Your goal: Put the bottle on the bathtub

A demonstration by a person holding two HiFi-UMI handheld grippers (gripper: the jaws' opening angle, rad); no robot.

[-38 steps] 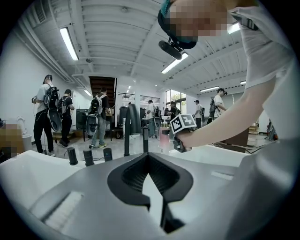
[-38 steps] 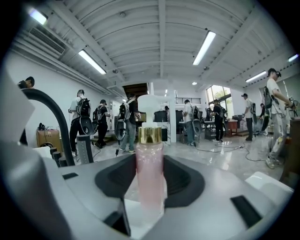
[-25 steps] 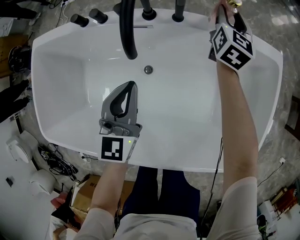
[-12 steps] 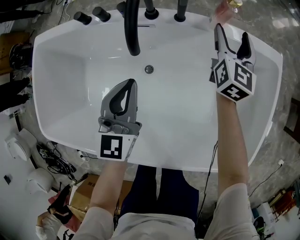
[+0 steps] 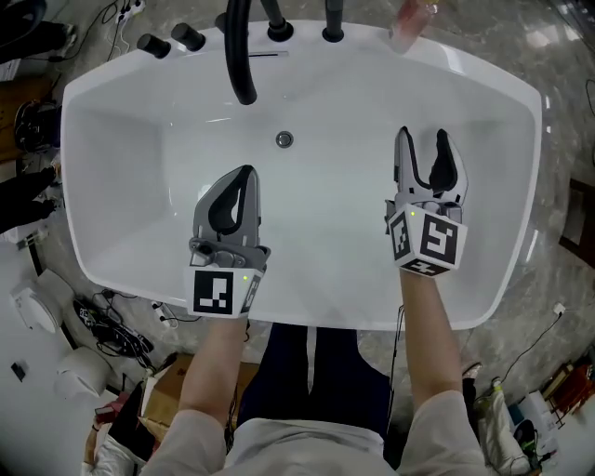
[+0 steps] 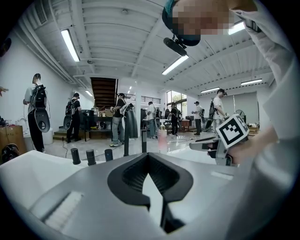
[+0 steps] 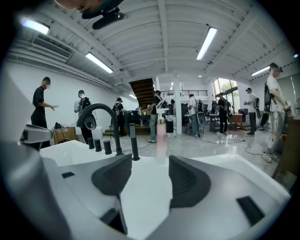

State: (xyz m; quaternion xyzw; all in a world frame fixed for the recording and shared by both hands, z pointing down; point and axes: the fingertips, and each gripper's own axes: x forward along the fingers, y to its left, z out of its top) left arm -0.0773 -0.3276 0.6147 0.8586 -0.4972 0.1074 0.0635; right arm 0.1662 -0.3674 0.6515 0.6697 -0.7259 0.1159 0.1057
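A pale pink bottle with a gold cap stands upright on the back rim of the white bathtub, right of the taps. It shows far off in the right gripper view and in the left gripper view. My right gripper hovers over the tub's right half, well short of the bottle. It is open; its jaws have just been closing a little with nothing between them. My left gripper hangs over the tub's left half, its jaws shut and empty.
A black arched spout, two black knobs and two black handles line the tub's back rim. A drain sits in the tub's back wall. Cables and boxes lie on the floor at left. Several people stand far behind.
My right gripper has let go of the bottle on the back rim and pulled back toward me over the tub. The left gripper has stayed where it was.
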